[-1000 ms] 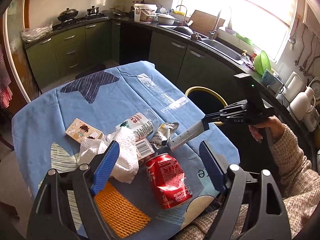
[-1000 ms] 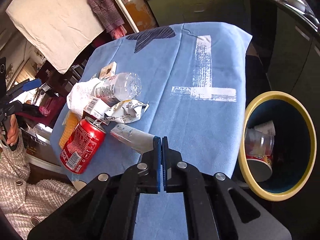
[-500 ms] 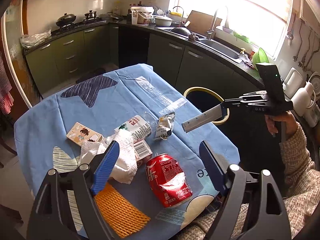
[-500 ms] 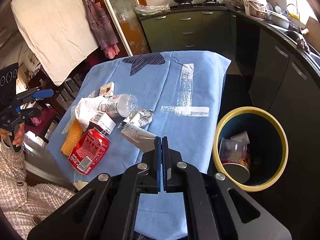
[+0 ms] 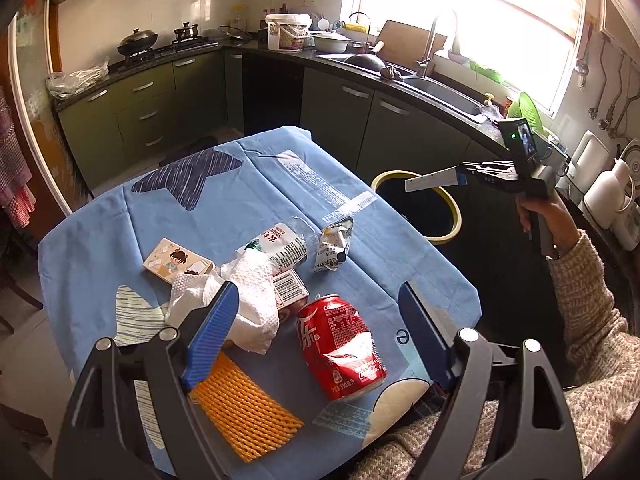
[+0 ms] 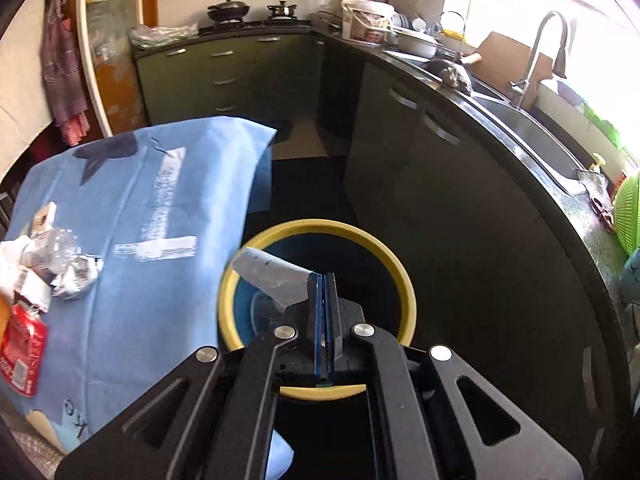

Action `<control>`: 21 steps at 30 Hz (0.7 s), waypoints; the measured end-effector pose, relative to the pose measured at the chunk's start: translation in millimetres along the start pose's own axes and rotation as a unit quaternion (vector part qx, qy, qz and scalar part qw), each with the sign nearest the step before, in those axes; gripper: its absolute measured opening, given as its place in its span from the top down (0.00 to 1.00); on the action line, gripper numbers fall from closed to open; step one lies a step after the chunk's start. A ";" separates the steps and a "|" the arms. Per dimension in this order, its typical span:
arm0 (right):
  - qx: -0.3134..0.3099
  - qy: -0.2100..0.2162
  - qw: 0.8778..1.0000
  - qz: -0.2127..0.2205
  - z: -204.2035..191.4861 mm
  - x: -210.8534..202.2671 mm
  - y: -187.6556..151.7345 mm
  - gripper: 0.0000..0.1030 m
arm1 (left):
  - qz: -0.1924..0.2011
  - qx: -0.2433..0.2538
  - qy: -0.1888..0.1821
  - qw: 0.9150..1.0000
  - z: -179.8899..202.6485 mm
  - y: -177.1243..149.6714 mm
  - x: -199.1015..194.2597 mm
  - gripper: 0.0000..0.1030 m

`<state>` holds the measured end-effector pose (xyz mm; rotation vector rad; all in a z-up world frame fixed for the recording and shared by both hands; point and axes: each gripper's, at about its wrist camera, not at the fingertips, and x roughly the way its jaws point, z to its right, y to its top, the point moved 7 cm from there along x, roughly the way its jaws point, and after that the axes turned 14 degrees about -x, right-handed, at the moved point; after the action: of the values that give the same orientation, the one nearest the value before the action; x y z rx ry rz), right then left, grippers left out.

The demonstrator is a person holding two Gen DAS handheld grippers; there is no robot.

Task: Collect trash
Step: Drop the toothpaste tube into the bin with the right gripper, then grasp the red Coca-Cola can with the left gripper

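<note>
My right gripper point(image 6: 324, 280) is shut on a flat grey-white wrapper point(image 6: 272, 270) and holds it over the yellow-rimmed bin point(image 6: 402, 280). From the left wrist view, that wrapper point(image 5: 430, 181) hangs above the bin point(image 5: 450, 204) beside the table. My left gripper point(image 5: 316, 316) stands open over the trash pile, with a dented red cola can point(image 5: 340, 344) between its fingers and untouched. A crumpled paper towel point(image 5: 248, 300), a plastic bottle point(image 5: 280, 244), a crushed silver pouch point(image 5: 334, 242), a small cartoon box point(image 5: 176, 266) and orange foam netting point(image 5: 244, 412) lie on the blue cloth.
The blue tablecloth point(image 5: 240, 184) covers a table whose right edge borders the bin. Dark green cabinets point(image 6: 400, 140) and a counter with a sink point(image 6: 532, 136) curve behind the bin. A person's sleeve point(image 5: 588, 312) reaches along the right.
My right gripper lifted the wrapper off the table and swung it right, from beside the pile to above the bin. The left gripper stayed open over the can.
</note>
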<state>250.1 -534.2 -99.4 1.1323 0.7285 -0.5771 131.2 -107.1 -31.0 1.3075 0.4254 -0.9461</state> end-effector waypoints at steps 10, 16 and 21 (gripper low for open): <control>0.056 -0.006 0.998 0.019 16.2 10.4 -16.3 0.38 | -0.042 -0.021 0.023 0.999 -7.3 -14.2 11.1 0.24; 0.062 0.023 0.997 0.051 0.2 -22.2 -28.3 0.36 | -0.112 -0.057 0.031 0.992 0.9 -38.5 39.6 0.20; 0.067 0.032 0.995 0.065 -16.4 -36.4 -50.9 0.34 | -0.189 -0.090 0.051 0.976 6.0 -63.3 75.9 0.18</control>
<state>185.8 -533.6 -105.6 1.3171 0.6739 -0.4863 123.9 -137.2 -125.0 1.1311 0.8426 -1.1291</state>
